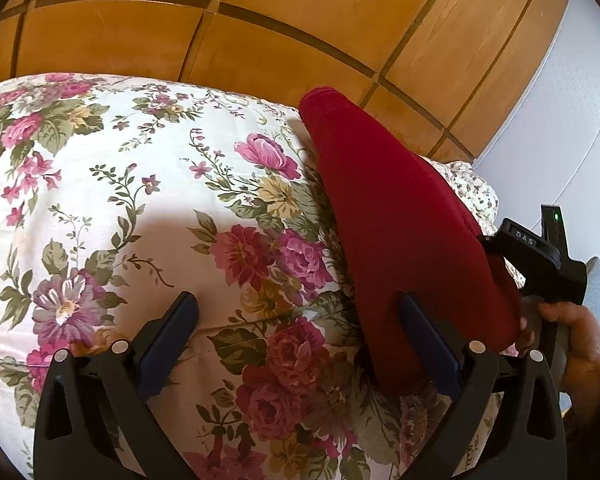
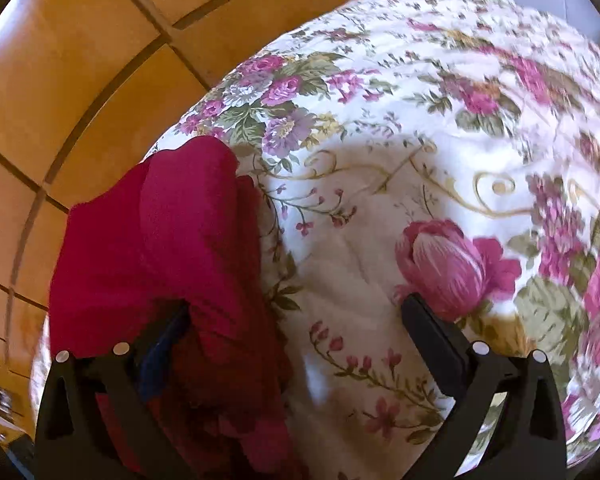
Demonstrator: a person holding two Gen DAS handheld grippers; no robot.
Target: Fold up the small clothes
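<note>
A dark red, soft knit garment (image 1: pixel 396 216) is seen lying as a long, narrow, folded bundle on a white quilted bedspread printed with pink and purple flowers (image 1: pixel 140 208), close to the bedspread's far edge, where tan floor tiles with dark grout lines (image 1: pixel 260 20) begin. In the left wrist view the left gripper (image 1: pixel 298 320) is held wide open over the bedspread; its right finger (image 1: pixel 428 344) lies against the near end of the red bundle, but nothing is clamped between the two fingers. In the right wrist view the right gripper (image 2: pixel 296 320) is likewise spread apart, with its left finger (image 2: pixel 164 340) partly buried in the garment's folds and its right finger over bare bedspread. A person's hand (image 1: pixel 572 336) is seen on the right tool's handle.

The garment is judged to be already folded lengthwise at least once. Whether a further fold across its length is left, or only smoothing and setting aside, cannot be told.
</note>
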